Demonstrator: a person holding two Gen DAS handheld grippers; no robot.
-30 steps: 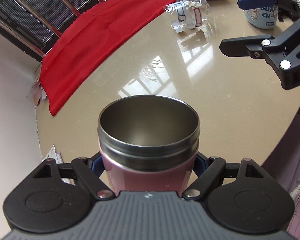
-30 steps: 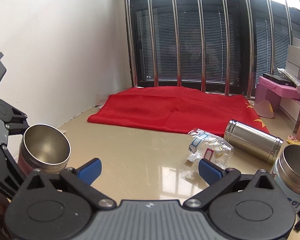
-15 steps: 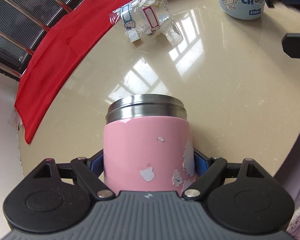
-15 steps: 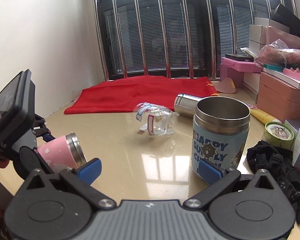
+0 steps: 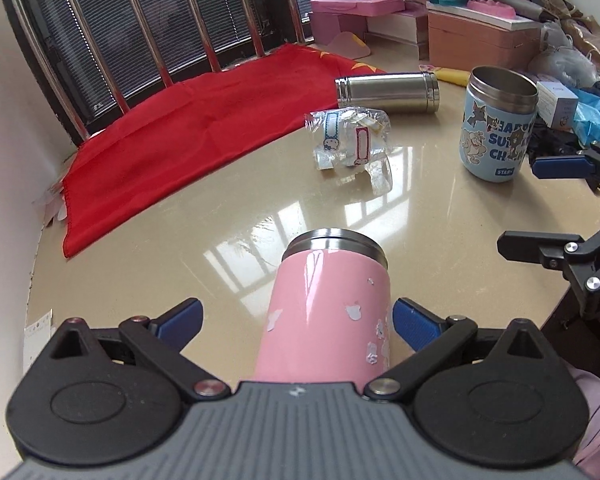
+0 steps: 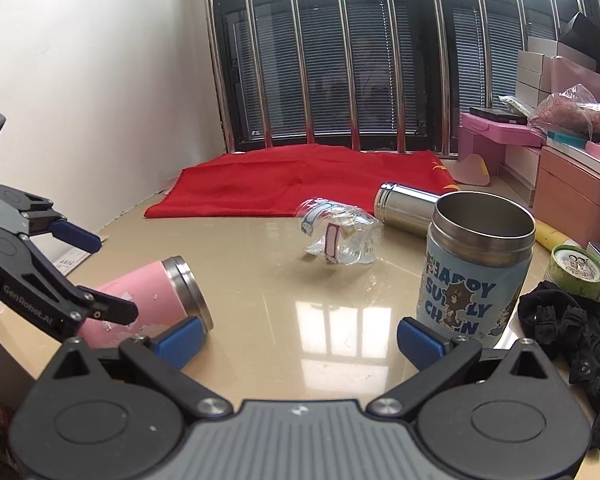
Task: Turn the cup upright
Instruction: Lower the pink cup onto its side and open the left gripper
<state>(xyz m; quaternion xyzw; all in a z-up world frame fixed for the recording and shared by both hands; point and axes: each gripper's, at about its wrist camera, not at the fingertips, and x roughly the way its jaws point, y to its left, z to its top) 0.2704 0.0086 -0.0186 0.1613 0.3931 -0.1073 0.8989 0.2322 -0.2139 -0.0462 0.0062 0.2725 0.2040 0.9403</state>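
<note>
1. While the left gripper [image 5: 296,322] has its jaws spread, the pink cup [image 5: 328,312] lies on its side between them on the table [image 5: 440,240], steel rim pointing away; pad contact seemingly nil.
2. Crumpled plastic wrapper [image 6: 336,236] mid-table.
3. Blue cartoon cup [image 6: 476,272] stands upright.
4. Right gripper [image 6: 298,340] is wide apart, holding nothing.

The cup [image 6: 152,296] is laid on its side at the left of the bench [image 6: 284,320], between the spread fingers of the left gripper [image 5: 296,320], its mouth turned toward the bench's middle. A crumpled wrapper [image 6: 338,236] is set beyond it near the centre, a steel flask [image 6: 406,208] on its side just behind that, and an upright mug [image 6: 476,268] to the right, before the right gripper [image 6: 298,338]. A cloth [image 6: 300,188] is spread along the far edge
</note>
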